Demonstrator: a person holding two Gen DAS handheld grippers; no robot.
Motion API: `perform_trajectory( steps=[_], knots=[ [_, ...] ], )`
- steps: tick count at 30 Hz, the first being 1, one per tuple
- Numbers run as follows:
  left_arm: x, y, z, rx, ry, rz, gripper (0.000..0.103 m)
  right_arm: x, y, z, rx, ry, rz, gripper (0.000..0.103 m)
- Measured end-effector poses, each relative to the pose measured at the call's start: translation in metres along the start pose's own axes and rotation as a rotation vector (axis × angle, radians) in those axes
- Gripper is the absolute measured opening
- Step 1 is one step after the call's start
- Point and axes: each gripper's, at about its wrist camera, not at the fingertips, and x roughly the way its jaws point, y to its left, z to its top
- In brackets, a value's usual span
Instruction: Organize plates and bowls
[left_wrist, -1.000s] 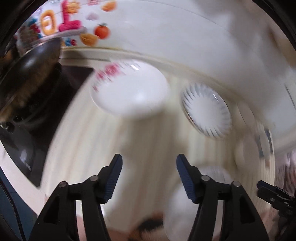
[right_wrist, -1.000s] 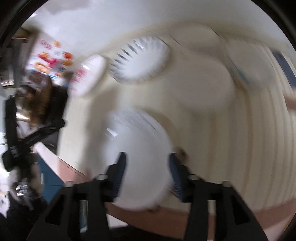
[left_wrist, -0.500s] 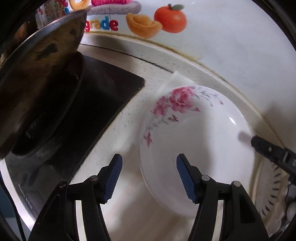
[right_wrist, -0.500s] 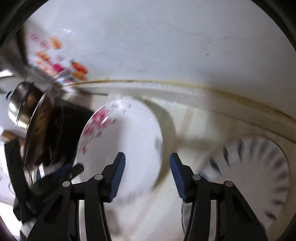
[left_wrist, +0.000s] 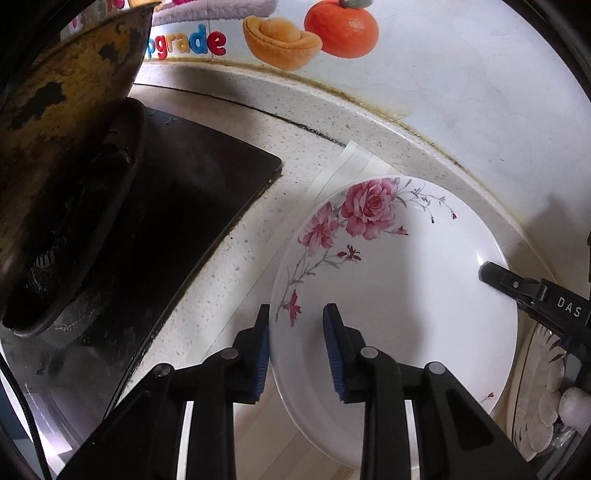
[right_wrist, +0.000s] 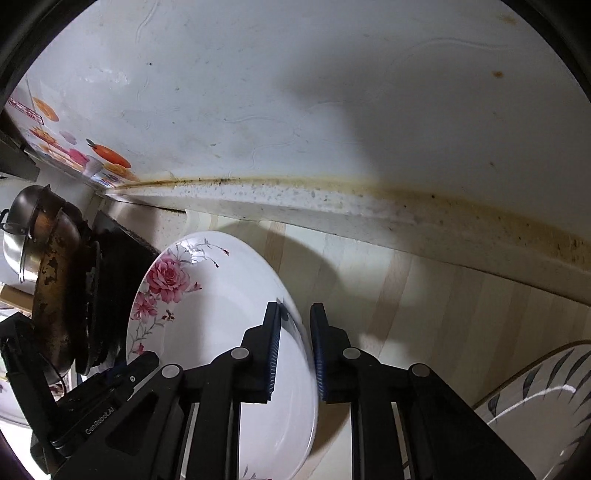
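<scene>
A white plate with pink roses (left_wrist: 399, 295) lies on the counter; it also shows in the right wrist view (right_wrist: 218, 314). My left gripper (left_wrist: 295, 350) straddles its left rim, one finger outside and one inside, jaws narrowed around the rim. My right gripper (right_wrist: 295, 347) straddles the opposite rim the same way and appears in the left wrist view (left_wrist: 532, 295). A second plate with dark leaf-like stripes (right_wrist: 535, 402) lies to the right.
A black stove top (left_wrist: 155, 236) with a worn wok (left_wrist: 66, 110) sits left of the plate. The wall (right_wrist: 295, 92) with fruit stickers (left_wrist: 340, 26) rises behind the light wood-pattern counter (right_wrist: 424, 295).
Both grippers moved in onto the rose plate's opposite rims and their jaws narrowed from wide open to around the rim.
</scene>
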Motion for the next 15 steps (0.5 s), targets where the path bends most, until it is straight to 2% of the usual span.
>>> perform_trajectory(
  steps=[7,11,15],
  knots=[
    [-0.029,0.000,-0.014,0.008,-0.010,-0.045,0.025,-0.032,0.001,-0.019,0.002,-0.021,0.001,0.018],
    [-0.058,-0.005,-0.032,0.029,-0.011,-0.081,0.025,-0.069,0.001,-0.040,0.004,-0.041,0.003,0.018],
    [-0.098,-0.016,-0.058,0.053,-0.010,-0.139,0.025,-0.120,-0.004,-0.076,0.020,-0.058,-0.004,0.018]
  ],
)
